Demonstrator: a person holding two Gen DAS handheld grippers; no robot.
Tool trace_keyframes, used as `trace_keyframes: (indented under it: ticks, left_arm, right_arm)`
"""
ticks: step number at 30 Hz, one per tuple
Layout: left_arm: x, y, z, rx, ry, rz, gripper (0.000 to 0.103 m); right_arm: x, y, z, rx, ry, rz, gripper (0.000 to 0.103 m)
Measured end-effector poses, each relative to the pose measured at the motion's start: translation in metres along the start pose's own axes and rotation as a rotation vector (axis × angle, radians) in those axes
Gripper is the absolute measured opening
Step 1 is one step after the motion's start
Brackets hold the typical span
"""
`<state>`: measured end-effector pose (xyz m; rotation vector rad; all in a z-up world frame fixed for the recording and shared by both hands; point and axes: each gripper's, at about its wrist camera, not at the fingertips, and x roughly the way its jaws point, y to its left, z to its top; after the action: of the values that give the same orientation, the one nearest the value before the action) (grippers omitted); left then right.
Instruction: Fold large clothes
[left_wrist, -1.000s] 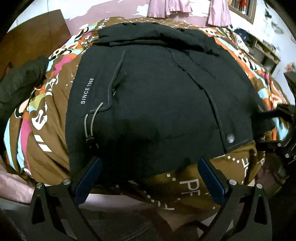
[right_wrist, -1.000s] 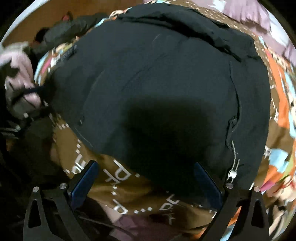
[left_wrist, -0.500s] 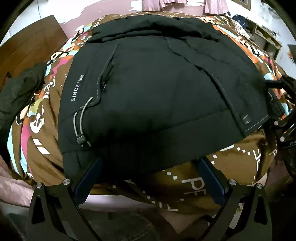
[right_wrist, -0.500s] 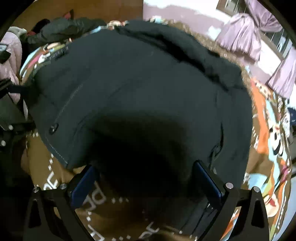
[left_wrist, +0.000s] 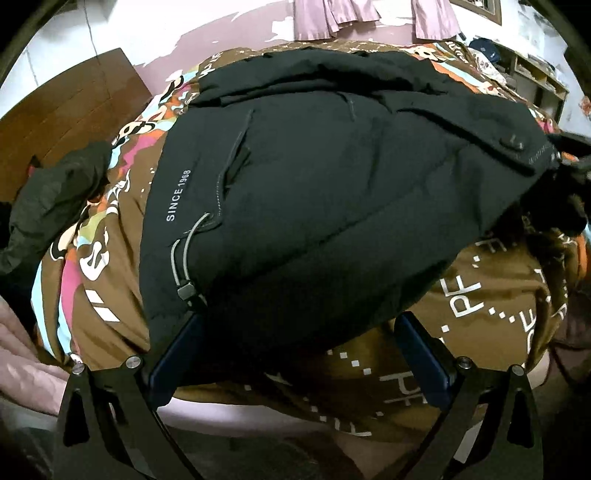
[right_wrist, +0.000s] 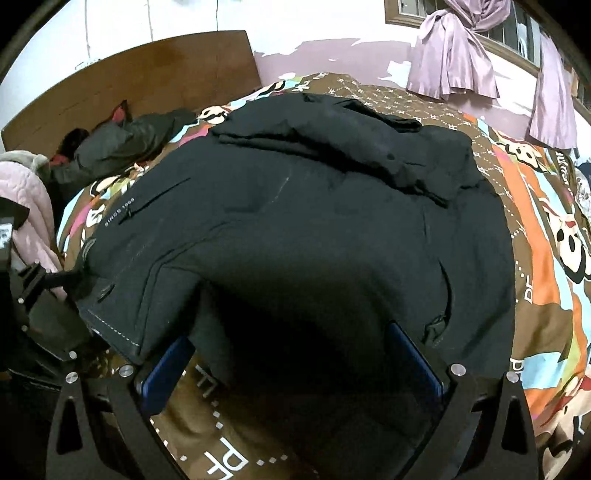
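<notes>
Found the black jacket spread front-up across most of the bedspread, near hem hanging toward the cameras, far end bunched in a thick roll of folds. Noted padded matte fabric, "SINCE 1968" printed in white along its left side, a slanted zip pocket just beside that, a grey drawcord with a dark toggle near the left hem, a dark snap button on the placket at the right, and pale stitching along the front edge. Found the left gripper spread wide, nothing pinched, the hem draped over the tip of its left blue finger and the right finger over bare bedspread. Found the right gripper likewise spread wide, the jacket sagging in shadow between its fingers, no clamp on the cloth. Could not tell whether the fabric touched the right pads. Saw the bedspread in brown with white letters and bright orange, blue and pink cartoon patches. Spotted a dark green garment heaped far left against the wooden headboard, a pink quilted cloth at the left edge, lilac curtains tied at a window far right, a pink wall with peeling white patches, and cluttered shelves far right.
</notes>
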<state>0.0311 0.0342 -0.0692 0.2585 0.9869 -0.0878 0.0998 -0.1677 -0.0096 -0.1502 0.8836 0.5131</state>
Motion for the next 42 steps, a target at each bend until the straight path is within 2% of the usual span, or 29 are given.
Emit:
trace_keyframes:
  ticks: [2,7,14,15,17,19,20,24,28,31,36,39,41,42]
  left_arm:
    - [0.001,-0.005,0.0,0.025,-0.005,0.026,0.101]
    - [0.008,-0.012,-0.003,0.074,-0.019,0.159,0.101]
    - [0.009,-0.01,-0.005,0.081,-0.067,0.257,0.1]
    - [0.007,-0.008,-0.004,0.071,-0.082,0.258,0.096]
    - [0.001,-0.005,-0.004,0.058,-0.111,0.239,0.076]
    - [0.0,-0.006,-0.003,0.067,-0.128,0.237,0.043]
    - [0.001,-0.007,-0.003,0.076,-0.132,0.214,0.034]
    - [-0.004,-0.009,0.0,0.09,-0.178,0.208,0.021]
    - [-0.022,0.0,0.01,0.056,-0.253,0.165,0.017]
    - [-0.037,0.002,0.022,0.039,-0.315,0.148,0.015]
    - [-0.055,0.004,0.057,0.014,-0.383,0.111,0.014]
    - [-0.064,0.012,0.077,-0.012,-0.41,0.076,0.014]
    - [-0.068,0.017,0.088,-0.02,-0.421,0.056,0.014]
    - [-0.069,0.019,0.091,-0.021,-0.423,0.045,0.014]
  right_arm:
    - [-0.002,0.002,0.001,0.015,-0.013,0.007,0.103]
    - [-0.009,-0.003,0.005,0.052,-0.054,0.03,0.103]
    - [-0.006,-0.003,0.002,0.042,-0.04,0.019,0.103]
    - [-0.005,-0.003,0.001,0.041,-0.037,0.02,0.103]
    - [-0.004,-0.003,-0.002,0.035,-0.016,0.021,0.103]
    - [-0.001,-0.002,-0.007,0.027,0.015,0.025,0.103]
    - [0.002,0.0,-0.011,0.019,0.042,0.025,0.103]
    - [0.009,0.009,-0.022,-0.026,0.096,0.015,0.103]
    - [0.009,0.02,-0.029,-0.076,0.102,0.009,0.103]
    - [0.014,0.031,-0.035,-0.124,0.104,-0.047,0.103]
    - [0.029,0.039,-0.048,-0.202,0.116,-0.244,0.103]
    - [0.028,0.028,-0.046,-0.172,0.092,-0.353,0.101]
    - [0.022,0.006,-0.041,-0.077,0.084,-0.43,0.101]
    - [0.019,-0.005,-0.039,-0.027,0.08,-0.424,0.1]
